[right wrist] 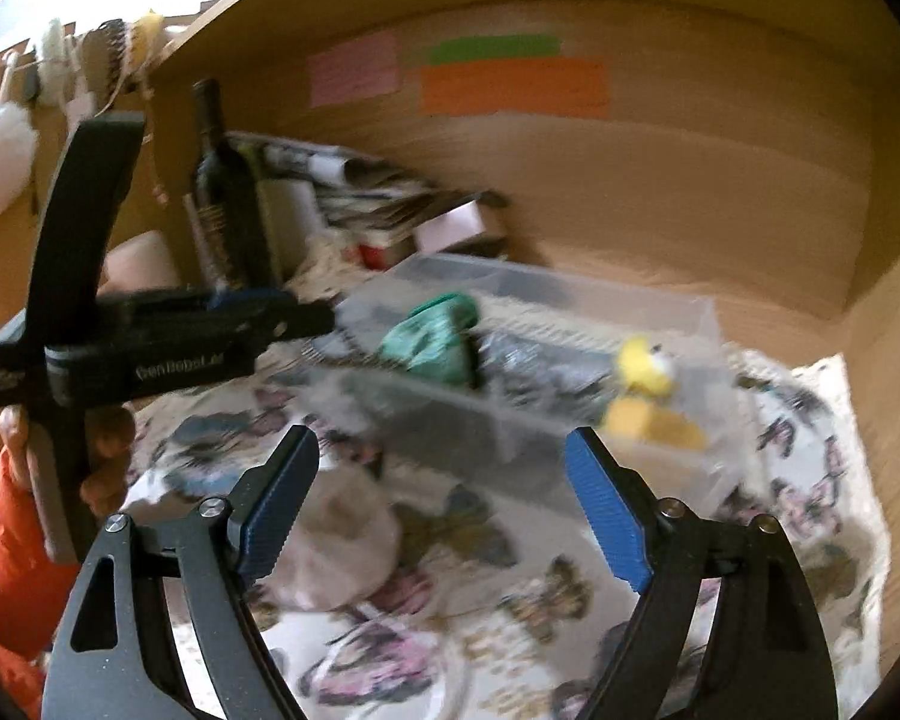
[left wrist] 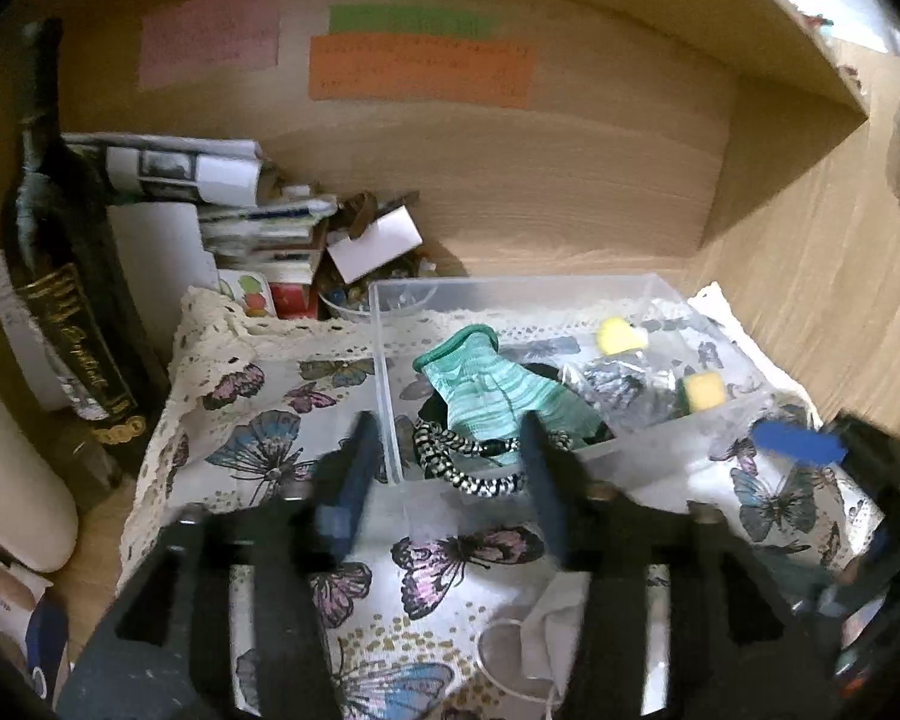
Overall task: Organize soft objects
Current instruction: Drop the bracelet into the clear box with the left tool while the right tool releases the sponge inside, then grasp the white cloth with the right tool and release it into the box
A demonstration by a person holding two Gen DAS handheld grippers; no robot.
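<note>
Several soft items already lie in the clear plastic bin (left wrist: 660,300): a green striped sock (left wrist: 492,390), a black-and-white cord (left wrist: 468,462), yellow sponges (left wrist: 702,390). One pale crumpled cloth (right wrist: 336,540) remains on the butterfly-print cloth (left wrist: 270,420), so the job looks mostly done. Left hand-held gripper (left wrist: 450,474) hovers at the bin's near-left corner, jaws parted and empty. Right hand-held gripper (right wrist: 444,504) hangs wide open above the pale cloth, holding nothing.

We see a clear bin (left wrist: 660,294) on a cloth (left wrist: 258,420), holding a sock (left wrist: 492,390); sponges (left wrist: 702,390) lie to its right, a bottle (left wrist: 60,276) stands far left.
</note>
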